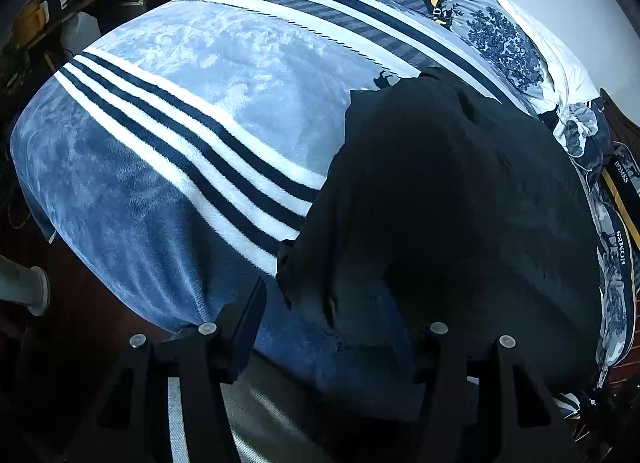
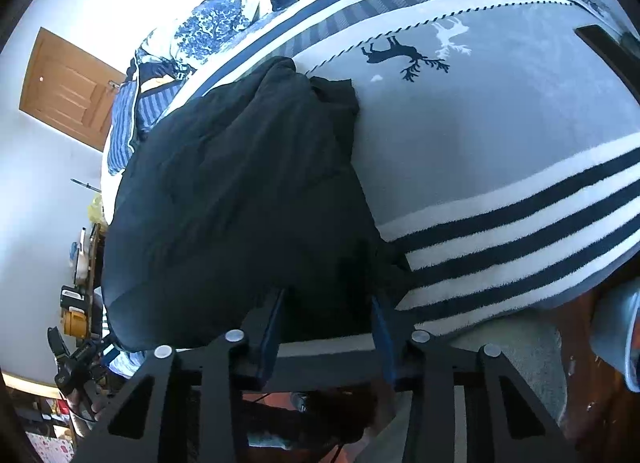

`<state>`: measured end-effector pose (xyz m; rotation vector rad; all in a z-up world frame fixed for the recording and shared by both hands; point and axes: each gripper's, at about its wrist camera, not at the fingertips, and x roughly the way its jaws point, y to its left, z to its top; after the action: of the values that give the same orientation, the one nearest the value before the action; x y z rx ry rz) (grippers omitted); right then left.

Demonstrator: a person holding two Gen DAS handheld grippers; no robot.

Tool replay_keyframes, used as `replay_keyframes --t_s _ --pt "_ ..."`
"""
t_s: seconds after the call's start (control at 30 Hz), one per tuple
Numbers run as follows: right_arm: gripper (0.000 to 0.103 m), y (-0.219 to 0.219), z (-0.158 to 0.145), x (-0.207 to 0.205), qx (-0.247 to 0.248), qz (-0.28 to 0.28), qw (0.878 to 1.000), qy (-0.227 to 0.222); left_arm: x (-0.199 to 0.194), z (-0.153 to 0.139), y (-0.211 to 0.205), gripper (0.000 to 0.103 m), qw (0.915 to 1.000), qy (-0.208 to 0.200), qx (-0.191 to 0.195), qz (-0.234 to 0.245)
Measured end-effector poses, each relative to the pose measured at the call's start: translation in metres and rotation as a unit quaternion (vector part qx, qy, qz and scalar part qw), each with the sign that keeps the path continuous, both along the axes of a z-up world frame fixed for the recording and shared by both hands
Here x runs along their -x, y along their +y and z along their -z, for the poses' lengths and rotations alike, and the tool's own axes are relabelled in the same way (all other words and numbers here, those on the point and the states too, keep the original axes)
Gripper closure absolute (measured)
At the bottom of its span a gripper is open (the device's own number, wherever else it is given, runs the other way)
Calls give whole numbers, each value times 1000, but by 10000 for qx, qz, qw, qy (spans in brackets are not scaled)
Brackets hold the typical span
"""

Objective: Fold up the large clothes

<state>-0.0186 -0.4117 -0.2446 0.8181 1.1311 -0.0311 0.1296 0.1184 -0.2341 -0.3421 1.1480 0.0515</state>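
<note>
Filling both views is a bed [image 1: 168, 151] under a plush blue-grey blanket [image 2: 500, 135] with white and navy stripes and a deer motif; a printed duvet [image 1: 504, 43] is bunched along its far side, and a wooden door [image 2: 68, 91] stands at ten o'clock in the right wrist view.

On the blanket lies the black garment [image 2: 240, 199], a large, loosely heaped mass with soft rolls and a ragged near hem. In the left wrist view it spreads from centre toward four o'clock; in the right wrist view it fills centre to eight o'clock, reaching the near edge of the bed.

It looks limp and bulky, probably fairly light for its size, likely to sag and drag on the fleecy blanket rather than slide. A hem or corner seems the best hold, pinching few layers.

The right claw [image 2: 326, 327] is spread apart, fingers straddling the garment's near edge without pinching it. The left claw [image 1: 340, 327] also stands apart, with the dangling hem between its fingers, though dark cloth hides its right-hand finger.
</note>
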Motion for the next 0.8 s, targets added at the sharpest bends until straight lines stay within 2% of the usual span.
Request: replay_keyframes --t_s 0.1,0.2,0.27,0.37,0.53,0.6,0.63,0.67,0.7,0.73,0.77,0.8 --pt "59 -2 1 0 -43 87 9999 39 -1 -1 2 44 10000 -30 32 -23" --pt "49 -6 3 1 -105 171 9998 67 -2 -5 9 44 9998 -108 130 -118" --pt "47 -7 1 1 -96 174 9998 32 -2 -6 15 43 9995 -140 184 -193" --pt "44 -6 1 -1 -80 166 9998 38 -5 -5 24 34 9991 -166 237 -320" --pt "42 -4 4 -7 -93 115 9999 90 -24 14 20 31 9997 177 145 -67" --pt "42 -2 5 -9 -82 82 9999 99 -25 24 19 31 9993 211 293 -62" --pt "42 -1 7 -9 -94 62 9999 124 -25 28 18 34 9989 214 403 -85" --pt "44 0 9 -11 -95 16 9998 178 -23 31 18 42 9984 159 535 -68" --pt "51 2 13 -14 -78 -57 9997 242 -23 32 15 72 9978 111 646 -4" --pt "66 4 16 -17 -77 -160 9994 298 -22 31 13 96 9969 80 778 125" --pt "77 5 18 -20 -138 -243 9991 332 -22 28 12 97 9963 27 827 215" --pt "97 4 15 -20 -227 -245 9989 323 -20 18 12 98 9970 -169 685 302"
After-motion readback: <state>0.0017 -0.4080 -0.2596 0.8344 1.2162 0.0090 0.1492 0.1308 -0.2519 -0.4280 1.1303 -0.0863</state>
